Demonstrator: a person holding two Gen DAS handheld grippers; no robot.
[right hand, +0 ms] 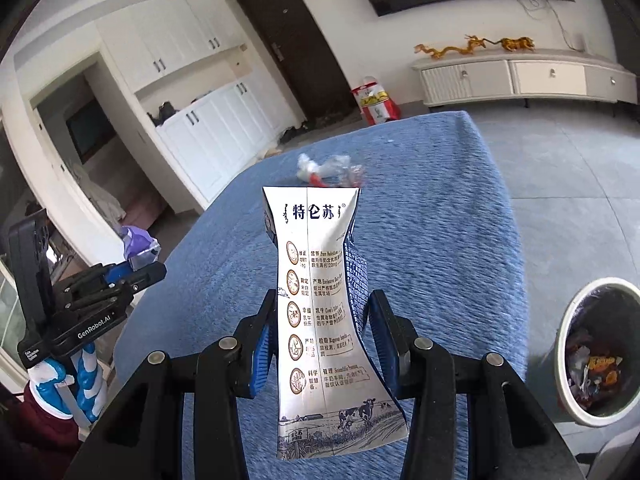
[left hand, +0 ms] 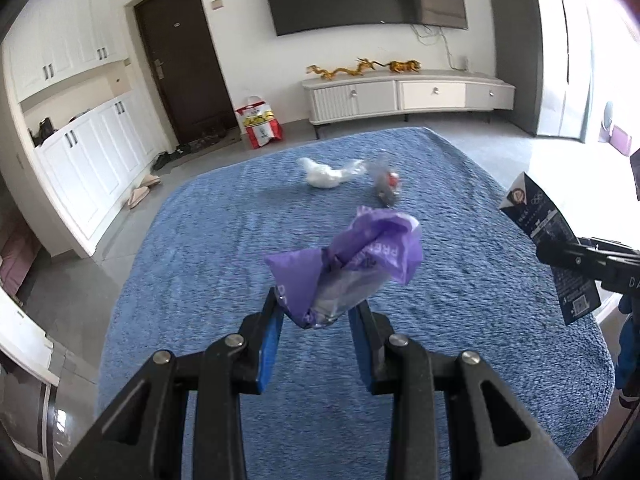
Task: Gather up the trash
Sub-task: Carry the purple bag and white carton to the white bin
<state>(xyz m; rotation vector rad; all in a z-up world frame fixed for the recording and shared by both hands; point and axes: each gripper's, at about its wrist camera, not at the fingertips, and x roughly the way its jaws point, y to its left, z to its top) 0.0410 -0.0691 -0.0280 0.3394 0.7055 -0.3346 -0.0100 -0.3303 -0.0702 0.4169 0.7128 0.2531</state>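
We have both hands loaded: our left claw (left hand: 316, 312) is clenched on a crumpled purple plastic wrapper with a clear film tail (left hand: 352, 256), held in the air over the near part of the bench covered in a blue fleecy cloth (left hand: 224, 240), and our right claw (right hand: 320, 316) is clamped on a squashed silver-and-blue milk carton printed with cows (right hand: 320, 312), pinched at its waist and standing upright between the pads, also clear of the cloth. A round white waste bin with a dark liner (right hand: 572, 320) stands on the floor off the bench's right edge, and it already holds a heap of mixed scraps, so we judge part of the collecting done. What is left, as far as we can see: these two pieces are not yet in the bin, and two more lie toward the far edge of the bench, a white crumpled tissue or bag (left hand: 324, 174) and, just beside it, a clear crinkled wrapper with a red spot (left hand: 386, 184). We reckon the job is somewhere near its middle, with a drop into the bin next and one more trip across the bench after that
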